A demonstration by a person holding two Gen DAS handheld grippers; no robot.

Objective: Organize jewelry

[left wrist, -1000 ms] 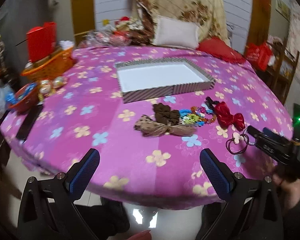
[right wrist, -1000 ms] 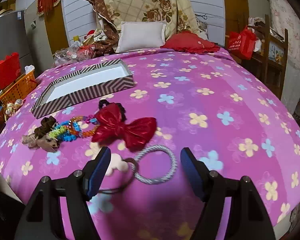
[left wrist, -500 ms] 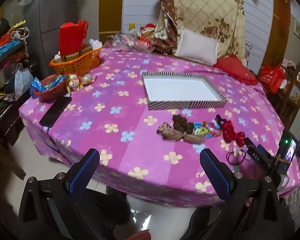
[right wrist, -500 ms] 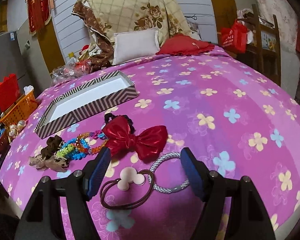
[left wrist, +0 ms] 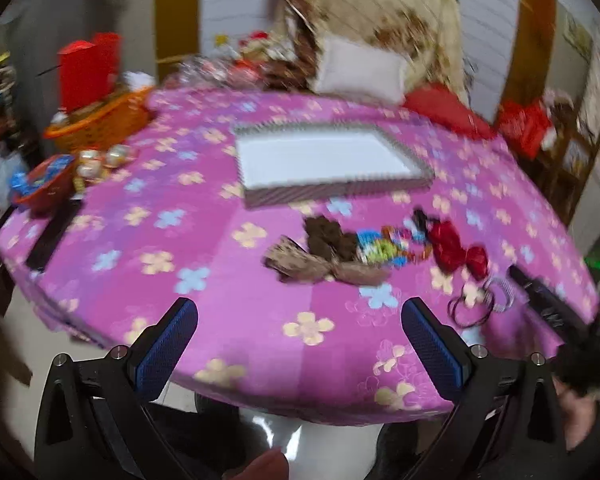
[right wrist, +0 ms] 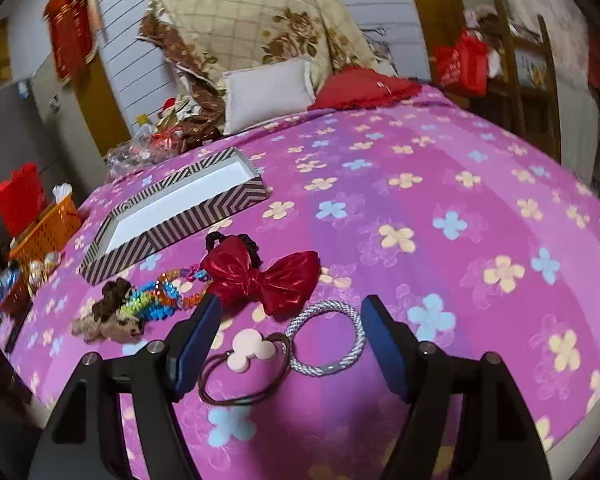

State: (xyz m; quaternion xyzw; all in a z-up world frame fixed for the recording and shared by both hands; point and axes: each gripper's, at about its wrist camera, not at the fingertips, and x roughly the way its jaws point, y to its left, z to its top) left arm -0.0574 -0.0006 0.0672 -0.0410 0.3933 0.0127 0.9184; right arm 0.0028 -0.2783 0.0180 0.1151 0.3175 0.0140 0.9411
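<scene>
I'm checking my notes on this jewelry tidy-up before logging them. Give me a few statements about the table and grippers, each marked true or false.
1. The striped tray already holds the red bow. False: its white inside is bare, and the red bow lies on the tablecloth.
2. The right gripper is open, with the silver braided ring between its fingers. True.
3. The left gripper grips the brown bow. False: it is open and holds nothing; the brown bow lies on the cloth.
4. The beaded bracelets lie between the brown bow and the red bow. True.
</scene>
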